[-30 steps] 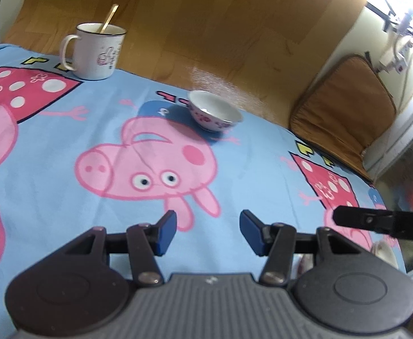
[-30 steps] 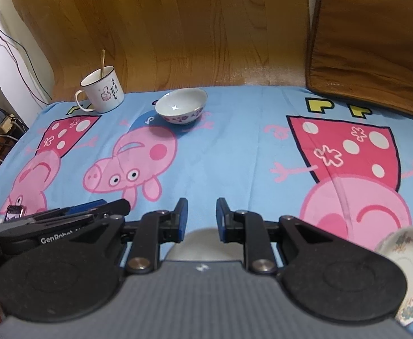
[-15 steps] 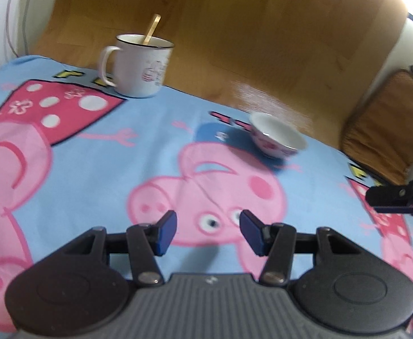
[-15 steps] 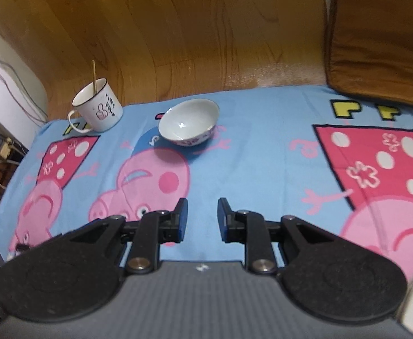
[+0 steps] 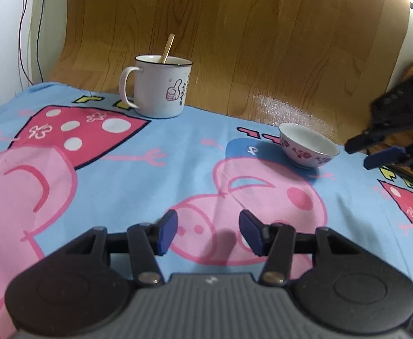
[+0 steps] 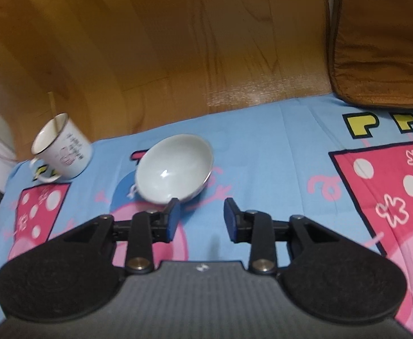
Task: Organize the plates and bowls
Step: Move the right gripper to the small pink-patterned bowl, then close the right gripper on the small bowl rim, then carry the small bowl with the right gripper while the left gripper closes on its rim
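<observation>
Right gripper (image 6: 201, 217) has moved forward and down toward the small white ceramic bowl with red floral outside (image 6: 174, 168); a second ago the bowl sat far ahead, now it is just ahead and left of the fingertips, near rim right at the left blue pad (image 6: 172, 217); contact not clear. Right jaws spread, wider than before, nothing between them. Left gripper (image 5: 208, 232) has swung left and lower over the blue cartoon-pig printed cloth (image 5: 121, 175); the bowl (image 5: 307, 148) is now well ahead and to its right, apart from it. Left jaws spread, empty, same gap as earlier.

In the left wrist view the right gripper (image 5: 376, 149) shows at the far right edge, just right of the bowl, blurred, tips pointing at it. The bowl stands upright on the cloth, empty inside.

White enamel mug with dark rim and thumbs-up print (image 5: 161, 86) stands ahead and left of the left gripper, a thin wooden stick (image 5: 168, 44) leaning in it; from the right gripper it is far left (image 6: 62, 149), beside the bowl but apart. Brown cushion (image 6: 381, 39) lies ahead-right of the right gripper, on wood-grain flooring (image 6: 178, 42).
</observation>
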Demonstrator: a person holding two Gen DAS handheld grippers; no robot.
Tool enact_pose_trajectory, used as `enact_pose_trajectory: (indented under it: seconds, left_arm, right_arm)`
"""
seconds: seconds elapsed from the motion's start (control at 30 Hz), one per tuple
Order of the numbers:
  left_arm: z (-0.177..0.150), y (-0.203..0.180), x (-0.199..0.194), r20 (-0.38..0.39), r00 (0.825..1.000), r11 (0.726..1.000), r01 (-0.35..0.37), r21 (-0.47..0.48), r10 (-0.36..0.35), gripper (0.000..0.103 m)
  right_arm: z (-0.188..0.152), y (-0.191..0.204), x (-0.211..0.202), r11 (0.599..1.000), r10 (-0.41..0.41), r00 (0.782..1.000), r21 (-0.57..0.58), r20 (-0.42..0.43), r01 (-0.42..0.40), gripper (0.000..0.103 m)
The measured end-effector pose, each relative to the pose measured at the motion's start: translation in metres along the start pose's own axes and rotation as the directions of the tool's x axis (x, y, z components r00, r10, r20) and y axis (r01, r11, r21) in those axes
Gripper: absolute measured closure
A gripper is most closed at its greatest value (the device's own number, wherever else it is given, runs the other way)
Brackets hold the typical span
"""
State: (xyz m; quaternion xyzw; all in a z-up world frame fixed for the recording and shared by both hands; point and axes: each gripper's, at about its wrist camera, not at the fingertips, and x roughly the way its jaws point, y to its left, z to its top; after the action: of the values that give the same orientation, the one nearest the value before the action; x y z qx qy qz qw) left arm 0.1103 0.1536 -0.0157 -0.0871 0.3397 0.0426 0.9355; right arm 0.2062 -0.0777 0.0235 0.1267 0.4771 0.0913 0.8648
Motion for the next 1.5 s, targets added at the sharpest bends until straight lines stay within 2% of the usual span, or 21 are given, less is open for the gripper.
enact_pose_trajectory:
  seconds: [0.2, 0.4, 0.47, 0.5, 0.53, 0.73, 1.13, 1.27, 1.5]
  left_arm:
    - [-0.001, 0.002, 0.0, 0.015, 1.0, 1.0, 0.01, -0.003, -0.01, 0.053]
    - [-0.002, 0.004, -0.002, 0.02, 0.999, 1.0, 0.028, -0.014, -0.027, 0.051]
    - [-0.002, 0.004, -0.002, 0.021, 0.999, 0.999, 0.032, -0.017, -0.031, 0.051]
    - [-0.002, 0.004, -0.002, 0.021, 0.999, 0.999, 0.034, -0.018, -0.034, 0.051]
    - [-0.002, 0.005, -0.001, 0.021, 0.999, 0.999, 0.036, -0.019, -0.036, 0.05]
    - [-0.001, 0.008, -0.001, 0.021, 0.999, 0.998, 0.05, -0.033, -0.049, 0.05]
    - [0.005, 0.031, -0.013, 0.015, 0.992, 0.979, 0.127, -0.161, -0.126, 0.05]
    - [0.007, 0.041, -0.035, 0.043, 0.993, 0.978, 0.117, -0.171, -0.111, 0.052]
    - [0.003, 0.044, -0.06, 0.011, 0.988, 0.975, 0.151, -0.164, -0.152, 0.057]
  right_arm:
    - [0.011, -0.005, 0.032, 0.997, -0.03, 0.999, 0.067, -0.036, 0.033, 0.063]
    - [0.011, 0.001, 0.054, 0.997, -0.023, 0.997, 0.067, -0.069, 0.028, 0.064]
    - [0.009, 0.002, 0.059, 0.998, -0.015, 0.997, 0.063, -0.082, 0.02, 0.07]
    - [0.008, 0.003, 0.06, 0.998, -0.015, 0.997, 0.057, -0.075, 0.02, 0.076]
    - [0.007, 0.004, 0.059, 0.999, -0.008, 0.998, 0.049, -0.07, 0.011, 0.081]
    - [-0.001, 0.011, 0.045, 1.0, 0.0, 0.998, -0.014, -0.061, -0.001, 0.09]
    - [-0.049, 0.023, 0.002, 0.988, 0.096, 0.987, -0.105, -0.129, -0.11, 0.091]
    - [-0.07, 0.026, -0.014, 0.979, 0.129, 0.979, -0.134, -0.159, -0.151, 0.091]
    - [-0.101, 0.028, -0.027, 0.968, 0.204, 0.953, -0.1, -0.226, -0.231, 0.09]
